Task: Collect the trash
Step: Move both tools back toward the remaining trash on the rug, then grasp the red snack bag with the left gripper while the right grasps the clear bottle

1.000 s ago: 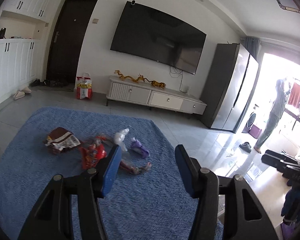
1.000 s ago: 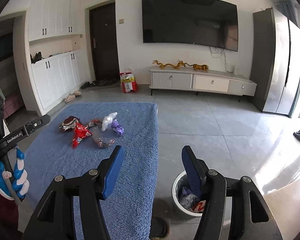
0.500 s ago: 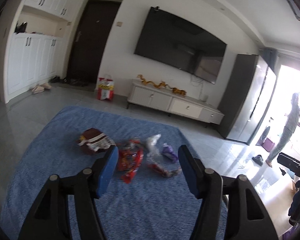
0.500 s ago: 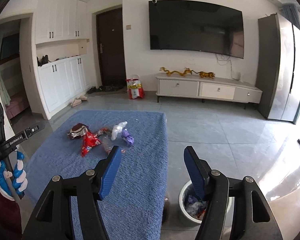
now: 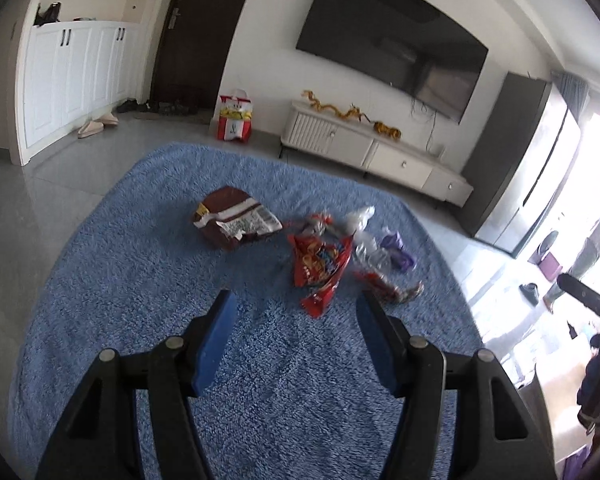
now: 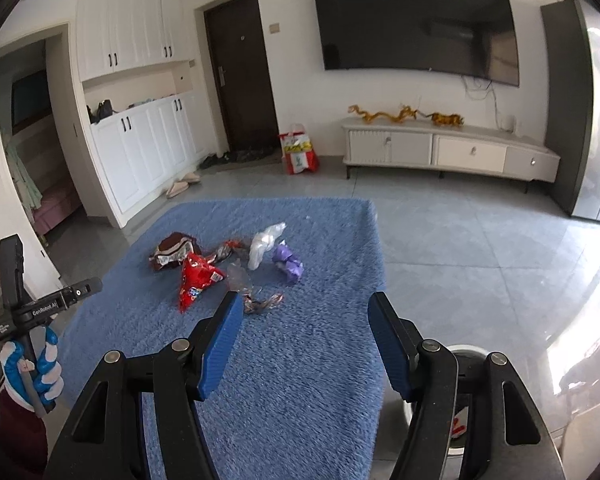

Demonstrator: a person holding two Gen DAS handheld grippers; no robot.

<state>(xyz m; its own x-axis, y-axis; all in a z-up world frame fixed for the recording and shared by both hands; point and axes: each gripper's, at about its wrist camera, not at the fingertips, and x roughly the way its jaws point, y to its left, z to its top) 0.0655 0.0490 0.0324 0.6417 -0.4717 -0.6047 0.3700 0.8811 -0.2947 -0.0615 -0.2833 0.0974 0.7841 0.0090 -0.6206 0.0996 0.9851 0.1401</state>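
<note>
A heap of trash lies on the blue rug: a brown wrapper, a red snack bag, clear plastic, a purple wrapper and a small twisted wrapper. My left gripper hovers open just short of the red bag, with nothing between its pads. From the right wrist view the same heap shows: red bag, white plastic, purple wrapper. My right gripper is open and empty over the rug. A white bin with trash inside sits behind its right finger.
A gloved hand holds the left gripper's handle at the rug's left side. Beyond the rug are a white TV cabinet, a red-and-white bag, slippers and a dark fridge. A person stands by the bright balcony door.
Both grippers moved forward and down toward the heap. The left view swung so the trash now sits ahead between its fingers. The bin slid mostly behind the right finger.
</note>
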